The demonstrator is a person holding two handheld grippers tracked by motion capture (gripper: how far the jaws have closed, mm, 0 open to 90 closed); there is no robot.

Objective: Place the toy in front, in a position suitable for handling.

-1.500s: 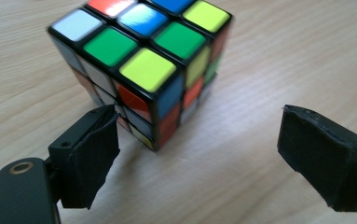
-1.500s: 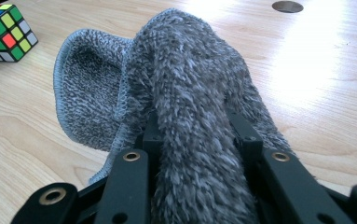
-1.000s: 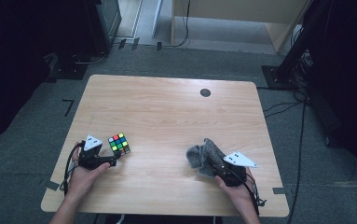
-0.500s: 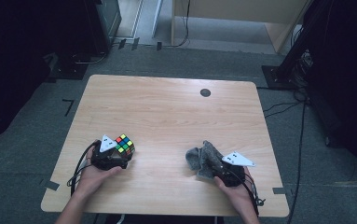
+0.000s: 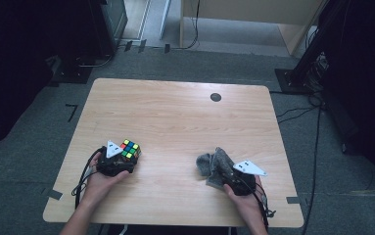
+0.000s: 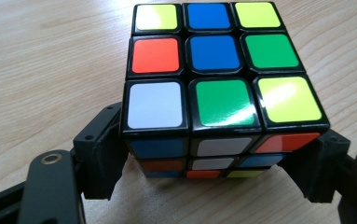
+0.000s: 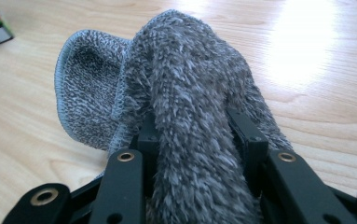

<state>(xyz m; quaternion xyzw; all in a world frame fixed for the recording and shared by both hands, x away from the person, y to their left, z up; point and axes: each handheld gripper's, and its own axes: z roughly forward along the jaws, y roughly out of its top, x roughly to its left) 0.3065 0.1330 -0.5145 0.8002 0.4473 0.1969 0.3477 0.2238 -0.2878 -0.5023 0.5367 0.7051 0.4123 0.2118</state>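
Jaws of left gripper point(image 6: 204, 186) have just been closing around the cube point(image 6: 213, 79), pads at its sides, contact unclear. Right gripper point(image 7: 195, 154) pinches the cloth point(image 7: 190, 116). Both near table point(image 5: 175, 112) front edge. Grasp step; next, probably lift cube for wiping.

Each hand-held gripper point(image 5: 118, 164) has black jaws, brass-ringed screw holes, a grey triangular plate and trailing cable.

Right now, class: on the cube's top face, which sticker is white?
On the cube, it is the corner sticker nearest the left jaw; the other eight are yellow, blue, green or orange-red.
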